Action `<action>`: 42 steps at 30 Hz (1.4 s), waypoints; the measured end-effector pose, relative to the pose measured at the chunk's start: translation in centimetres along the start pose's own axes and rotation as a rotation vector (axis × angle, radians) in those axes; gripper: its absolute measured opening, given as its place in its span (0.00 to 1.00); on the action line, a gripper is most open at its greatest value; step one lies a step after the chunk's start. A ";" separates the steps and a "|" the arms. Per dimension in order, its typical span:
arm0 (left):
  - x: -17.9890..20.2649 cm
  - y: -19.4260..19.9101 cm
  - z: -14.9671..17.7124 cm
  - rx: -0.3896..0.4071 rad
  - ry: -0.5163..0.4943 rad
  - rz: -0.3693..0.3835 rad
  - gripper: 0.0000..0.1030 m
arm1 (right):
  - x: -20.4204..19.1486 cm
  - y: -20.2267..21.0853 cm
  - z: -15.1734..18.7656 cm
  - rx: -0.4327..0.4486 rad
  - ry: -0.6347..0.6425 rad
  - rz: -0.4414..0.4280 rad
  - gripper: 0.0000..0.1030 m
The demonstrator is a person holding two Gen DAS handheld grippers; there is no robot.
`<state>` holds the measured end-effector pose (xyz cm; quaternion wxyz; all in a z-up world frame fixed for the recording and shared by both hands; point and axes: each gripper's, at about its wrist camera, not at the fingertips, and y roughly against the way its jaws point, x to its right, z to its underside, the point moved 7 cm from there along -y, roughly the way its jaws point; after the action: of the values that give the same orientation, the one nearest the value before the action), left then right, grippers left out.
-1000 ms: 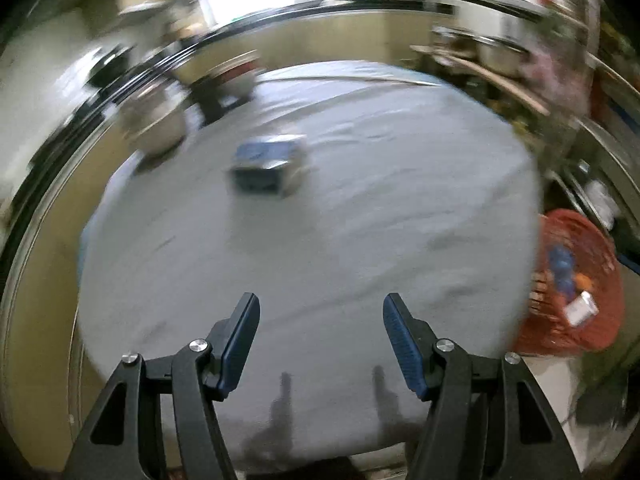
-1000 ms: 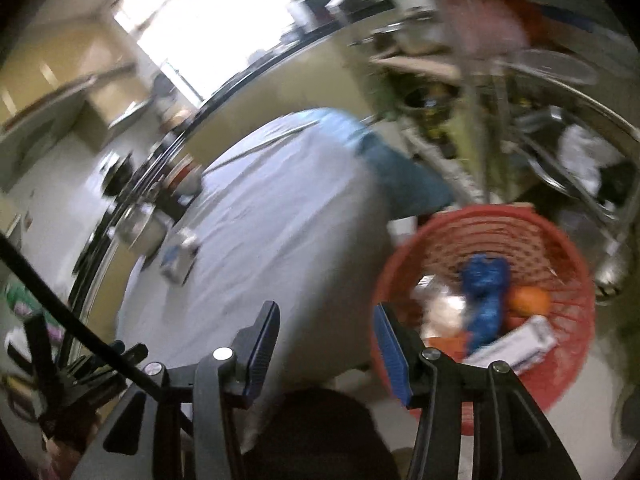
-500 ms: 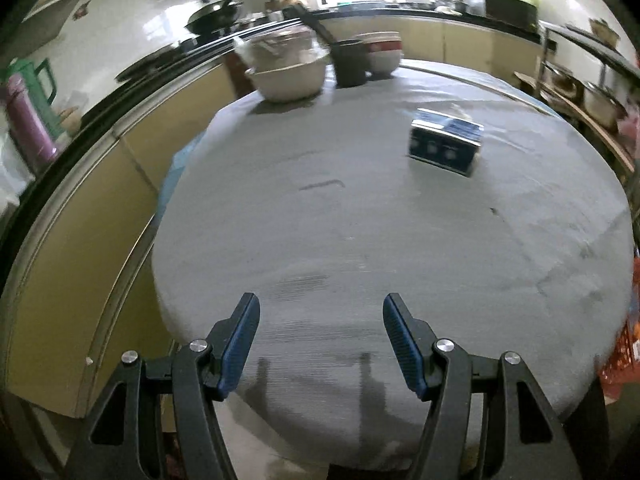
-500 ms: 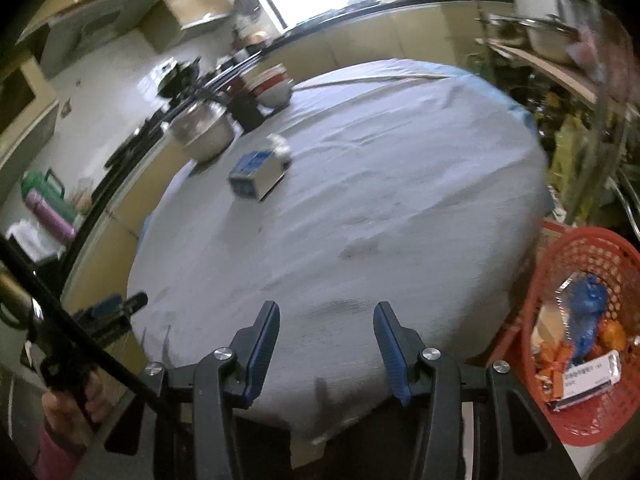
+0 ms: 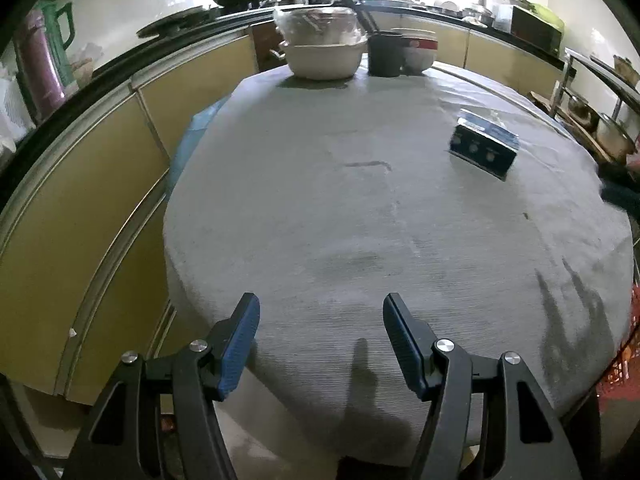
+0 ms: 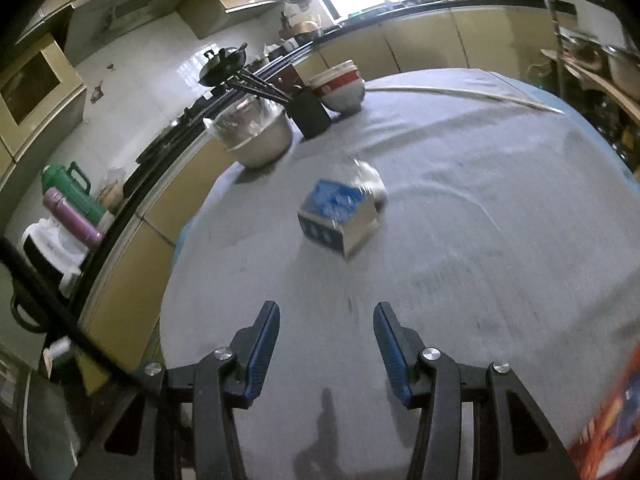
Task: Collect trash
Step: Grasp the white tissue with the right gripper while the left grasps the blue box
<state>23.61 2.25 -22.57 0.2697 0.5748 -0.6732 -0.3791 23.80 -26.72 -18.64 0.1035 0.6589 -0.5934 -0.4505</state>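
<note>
A: So, nearest first: the left gripper [image 5: 321, 344] and the right gripper [image 6: 326, 354] both hang over the near edge of the cloth-covered table [image 5: 360, 240], jaws spread, nothing between them.

B: And the trash?

A: The blue box [image 6: 338, 222] lies mid-table, well ahead of the right gripper, with a crumpled clear wrapper [image 6: 370, 180] just behind it. I'd take the box across its narrow sides, square-on.

B: Beyond that?

A: A covered pot [image 6: 256, 132], a dark cup [image 6: 310, 114] and stacked bowls [image 6: 340, 86] at the far edge: dishes, I'd judge, so stay clear.
</note>
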 end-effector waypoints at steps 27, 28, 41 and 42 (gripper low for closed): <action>-3.0 -4.2 -3.2 -0.050 0.090 -0.060 0.63 | -2.4 -14.4 -3.9 -0.283 -0.097 -0.329 0.53; -2.9 -4.3 -3.3 -0.049 0.091 -0.059 0.63 | -3.0 -13.9 -2.7 -0.308 -0.096 -0.362 0.53; -0.3 -3.0 -6.9 0.024 0.051 0.006 0.63 | 2.8 -11.6 -8.7 -0.003 -0.042 0.051 0.53; 0.3 -2.9 -7.7 0.036 0.037 0.035 0.63 | 2.9 -12.2 -9.0 -0.006 -0.047 0.066 0.53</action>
<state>31.33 0.32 -20.64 0.2783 0.5747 -0.6846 -0.3516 38.35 -29.50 -23.01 0.1064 0.6280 -0.6156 -0.4641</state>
